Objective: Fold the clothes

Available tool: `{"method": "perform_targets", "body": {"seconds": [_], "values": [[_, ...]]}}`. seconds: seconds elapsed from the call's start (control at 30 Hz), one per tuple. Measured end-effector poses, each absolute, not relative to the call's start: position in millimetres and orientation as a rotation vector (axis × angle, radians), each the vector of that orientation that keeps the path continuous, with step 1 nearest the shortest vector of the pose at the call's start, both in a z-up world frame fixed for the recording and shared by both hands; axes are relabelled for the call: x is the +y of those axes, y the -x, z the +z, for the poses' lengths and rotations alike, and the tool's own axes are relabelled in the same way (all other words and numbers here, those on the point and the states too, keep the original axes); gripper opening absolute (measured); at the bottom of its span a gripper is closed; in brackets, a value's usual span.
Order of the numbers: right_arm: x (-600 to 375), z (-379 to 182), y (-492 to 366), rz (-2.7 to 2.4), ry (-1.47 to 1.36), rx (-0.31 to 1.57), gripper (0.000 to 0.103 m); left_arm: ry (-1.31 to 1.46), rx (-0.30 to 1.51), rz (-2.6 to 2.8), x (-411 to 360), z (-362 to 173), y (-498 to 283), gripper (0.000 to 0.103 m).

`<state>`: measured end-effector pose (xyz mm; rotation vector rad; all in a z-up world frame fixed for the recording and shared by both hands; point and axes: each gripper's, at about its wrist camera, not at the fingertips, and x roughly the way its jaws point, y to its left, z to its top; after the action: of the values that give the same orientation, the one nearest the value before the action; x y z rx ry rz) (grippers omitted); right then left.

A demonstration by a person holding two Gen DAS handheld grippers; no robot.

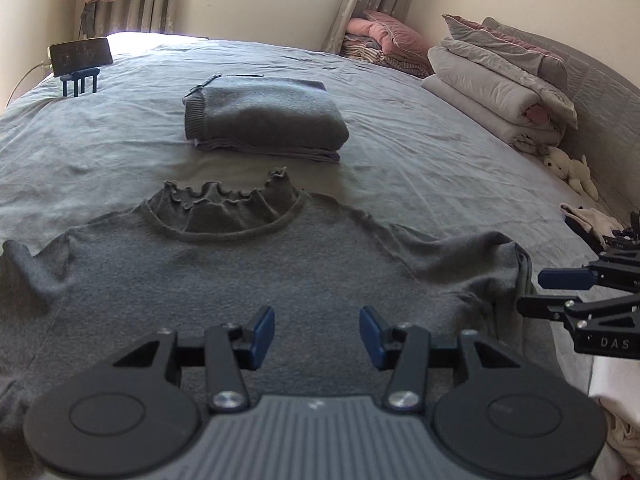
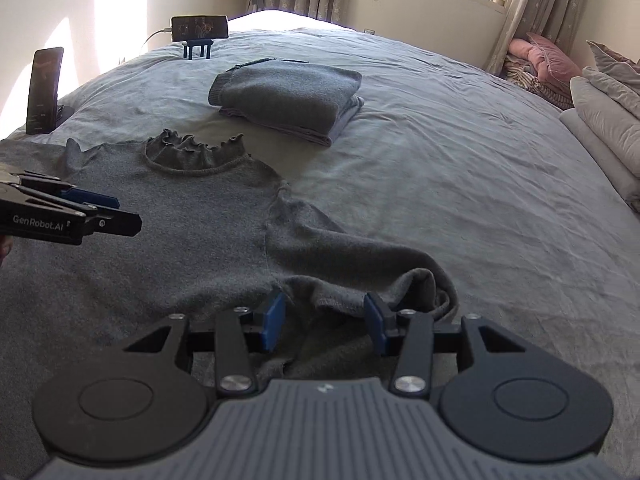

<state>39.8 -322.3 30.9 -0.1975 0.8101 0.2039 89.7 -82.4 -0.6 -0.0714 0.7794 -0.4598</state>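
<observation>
Lying flat on the bed (image 1: 400, 92), a grey sweater (image 1: 240, 272) spreads collar-away, its frilled neck toward a folded pile (image 1: 264, 120) further up the sheet. Left wrist view: left gripper (image 1: 317, 334) hovers over the sweater's chest, pads apart, nothing between them. Right gripper (image 1: 536, 292) enters at the right edge beside the sleeve end. A phone (image 1: 80, 54) stands on a stand at far left.

Right wrist view: right gripper (image 2: 325, 322) above the crumpled sleeve (image 2: 360, 256), pads apart, cloth bunched in the gap; whether the pads touch it, cannot tell. Left gripper (image 2: 116, 212) over the sweater's left side.
</observation>
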Motion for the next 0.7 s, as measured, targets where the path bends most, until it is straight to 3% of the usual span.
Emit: {"method": "perform_targets", "body": {"seconds": [0.07, 0.27, 0.4, 0.43, 0.47, 0.53, 0.7], "values": [[-333, 27, -31, 0.219, 0.163, 0.849, 0.037, 0.075, 0.779, -0.483, -94, -6, -87, 0.048], [-350, 11, -29, 0.231, -0.012, 0.901, 0.032, 0.050, 0.728, -0.537, -121, -26, -74, 0.048], [-355, -2, -39, 0.218, -0.123, 0.897, 0.031, 0.000, 0.662, -0.538, -129, -36, -63, 0.056], [-354, -4, -40, 0.214, -0.121, 0.892, 0.024, -0.014, 0.649, -0.539, -131, -38, -61, 0.058], [-353, -7, -42, 0.206, -0.105, 0.887, 0.010, -0.031, 0.641, -0.538, -133, -38, -59, 0.060], [-353, -7, -42, 0.198, -0.083, 0.885, 0.002, -0.040, 0.635, -0.539, -134, -39, -59, 0.060], [-364, 9, -29, 0.205, -0.022, 0.899, 0.003, -0.017, 0.642, -0.549, -132, -38, -61, 0.062]]}}
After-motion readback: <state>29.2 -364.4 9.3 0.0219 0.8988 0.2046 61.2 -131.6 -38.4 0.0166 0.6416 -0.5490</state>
